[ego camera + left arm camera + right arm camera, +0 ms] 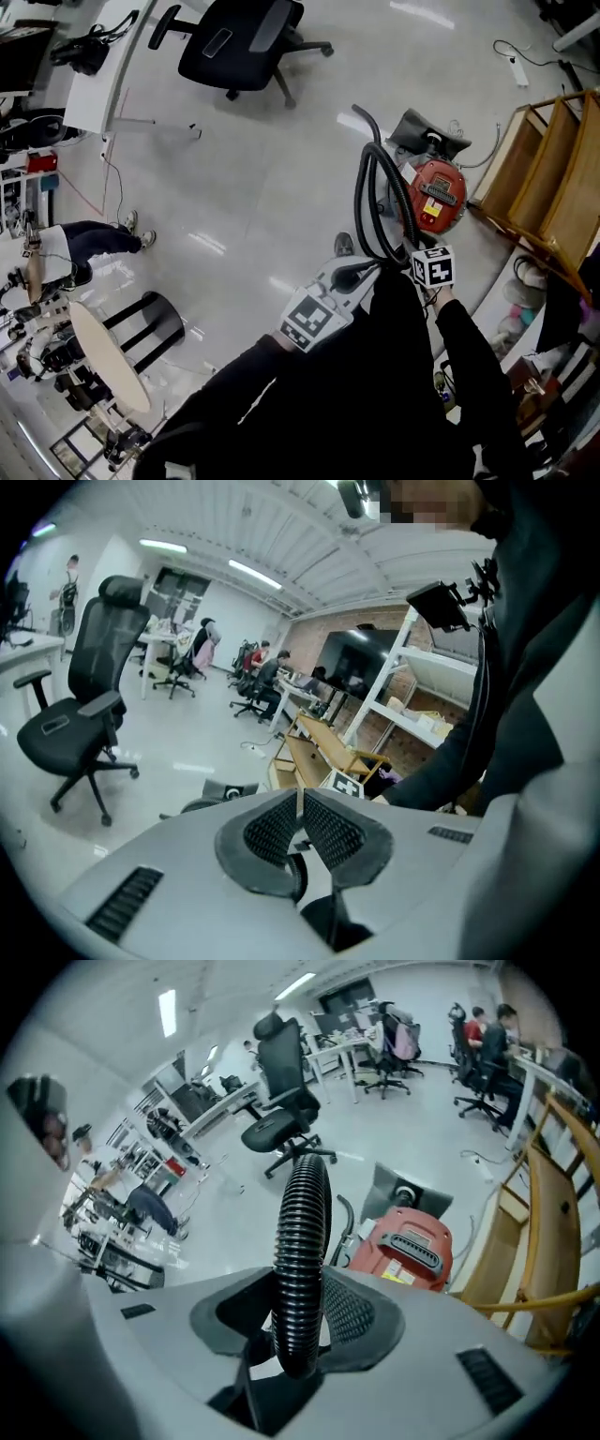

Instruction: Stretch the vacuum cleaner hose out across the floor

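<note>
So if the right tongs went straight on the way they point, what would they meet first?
The right tongs grip the black corrugated hose, which arches right ahead; past it, probably the floor beside the red vacuum cleaner, though depth is unclear.

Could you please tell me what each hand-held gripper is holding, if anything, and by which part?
The right hand-held gripper grips the black vacuum hose across its ribbed body. The left hand-held gripper is shut and holds nothing.

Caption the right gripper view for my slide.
Right gripper holding the black ribbed hose, red vacuum cleaner just beyond.
</note>
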A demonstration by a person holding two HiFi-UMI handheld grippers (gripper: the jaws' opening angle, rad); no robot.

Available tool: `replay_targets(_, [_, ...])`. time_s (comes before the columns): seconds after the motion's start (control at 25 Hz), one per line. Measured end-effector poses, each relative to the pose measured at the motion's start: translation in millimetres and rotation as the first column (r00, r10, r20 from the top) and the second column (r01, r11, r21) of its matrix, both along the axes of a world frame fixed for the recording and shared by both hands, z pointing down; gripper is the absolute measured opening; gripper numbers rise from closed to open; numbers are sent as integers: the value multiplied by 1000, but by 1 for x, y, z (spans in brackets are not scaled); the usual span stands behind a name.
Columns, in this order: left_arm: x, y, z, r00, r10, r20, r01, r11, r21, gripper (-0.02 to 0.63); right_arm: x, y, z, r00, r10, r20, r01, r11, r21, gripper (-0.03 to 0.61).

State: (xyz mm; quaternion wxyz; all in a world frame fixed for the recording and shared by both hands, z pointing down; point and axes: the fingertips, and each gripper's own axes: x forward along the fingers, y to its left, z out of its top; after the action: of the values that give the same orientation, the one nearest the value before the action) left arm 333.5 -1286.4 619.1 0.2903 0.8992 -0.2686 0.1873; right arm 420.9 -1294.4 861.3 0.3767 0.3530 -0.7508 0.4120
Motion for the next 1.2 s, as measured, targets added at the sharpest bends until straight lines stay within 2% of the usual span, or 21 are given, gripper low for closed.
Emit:
replay_targets(0.12, [-24,12,5,991,78,109,-90,991,104,23,-38,26,-44,992,-126,-31,127,991,49,164])
replay_targets(0.2, [-48,24,21,952,141,272,-198,961,195,23,-57,46,-74,976,-213,-50,216,974,65,164])
replay_targets(0.24, [-60,28,29,917,170,361,-269,931,244,26,-66,57,-89,965,-255,-55,258,964,68,164])
replay_targets(0.28, [-70,33,36,877,200,437,-343,897,279,73,-75,68,-103,953,-295,-62,299,952,66,164])
replay_targets(0.32, [-77,37,42,841,231,489,-409,864,295,191,-82,80,-115,939,-335,-72,339,939,59,164])
replay_targets(0.36, [-80,42,47,811,265,522,-466,832,301,260,-88,91,-124,923,-375,-84,379,924,49,164])
replay_targets(0.4, [-79,47,51,783,297,546,-519,797,310,296,-93,102,-133,906,-413,-97,418,908,40,164])
replay_targets(0.44, [-74,51,55,753,328,570,-574,752,325,329,-97,111,-140,887,-448,-111,454,891,32,164])
replay_targets(0.52, [-58,60,65,675,385,630,-690,631,354,359,-101,125,-149,856,-498,-138,504,863,13,164])
replay_targets(0.6, [-44,71,79,579,447,681,-793,502,345,370,-101,134,-151,840,-519,-160,523,852,-16,164])
replay_targets(0.64, [-42,76,90,523,478,706,-837,446,318,370,-103,137,-151,838,-522,-157,526,850,-23,164])
replay_targets(0.72, [-44,87,118,395,534,747,-908,348,232,370,-112,142,-156,841,-526,-126,529,849,-11,163])
replay_targets(0.76, [-47,95,134,339,560,756,-932,310,188,369,-118,144,-159,841,-530,-111,534,846,2,163])
replay_targets(0.8, [-50,102,147,300,582,756,-946,285,155,368,-125,147,-162,837,-538,-101,542,840,14,163])
replay_targets(0.84, [-54,107,157,280,595,753,-952,273,138,366,-131,150,-164,829,-551,-97,556,831,22,163])
replay_targets(0.88, [-57,111,162,278,596,753,-953,272,136,318,-134,154,-164,817,-568,-97,573,819,26,163])
replay_targets(0.92, [-59,113,163,286,590,755,-949,281,139,164,-137,159,-164,809,-581,-96,585,810,29,163])
replay_targets(0.96, [-62,114,163,296,584,756,-943,302,137,132,-138,163,-163,810,-579,-88,584,811,38,164])
replay_targets(1.0, [-67,115,163,306,580,755,-935,333,123,132,-140,165,-162,824,-561,-75,566,823,58,164])
replay_targets(1.08, [-82,112,165,310,566,764,-909,413,63,130,-139,160,-166,862,-501,-78,507,851,134,164])
replay_targets(1.2, [-118,93,163,272,508,817,-847,530,-48,130,-113,140,-188,914,-389,-118,407,878,253,164])
